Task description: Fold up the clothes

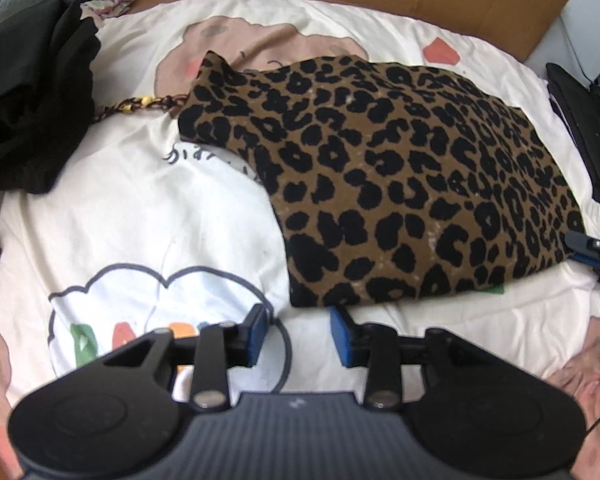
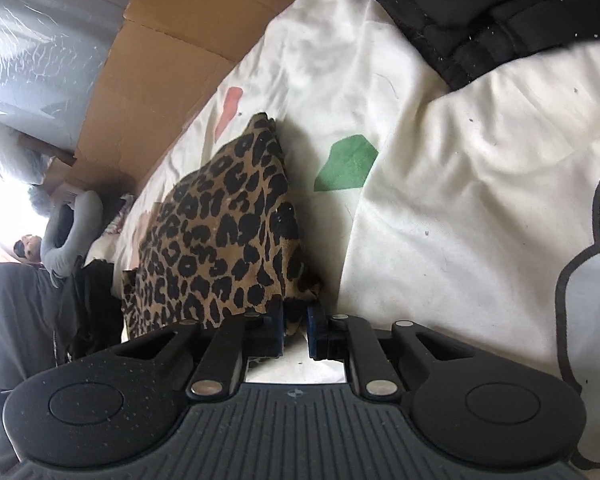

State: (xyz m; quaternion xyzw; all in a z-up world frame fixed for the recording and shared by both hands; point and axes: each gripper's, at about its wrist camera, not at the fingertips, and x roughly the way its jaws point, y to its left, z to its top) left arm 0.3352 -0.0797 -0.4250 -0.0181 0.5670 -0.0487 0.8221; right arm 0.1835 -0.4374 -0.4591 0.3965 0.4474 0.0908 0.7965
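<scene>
Leopard-print garment (image 1: 400, 184) lies folded mid-bed on the cartoon bedsheet (image 1: 140, 208), near the right edge. Left gripper (image 1: 298, 336) hovers at its near hem, fingers apart, empty. Right gripper (image 2: 296, 334) has fingers pinched on the cloth's corner. Next fold looks due: left must grab hem, then both lift across.

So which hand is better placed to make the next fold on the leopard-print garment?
Right. Its tool already grips the leopard-print garment at a corner, while the left tool is open over the bedsheet, just short of the near edge.
</scene>
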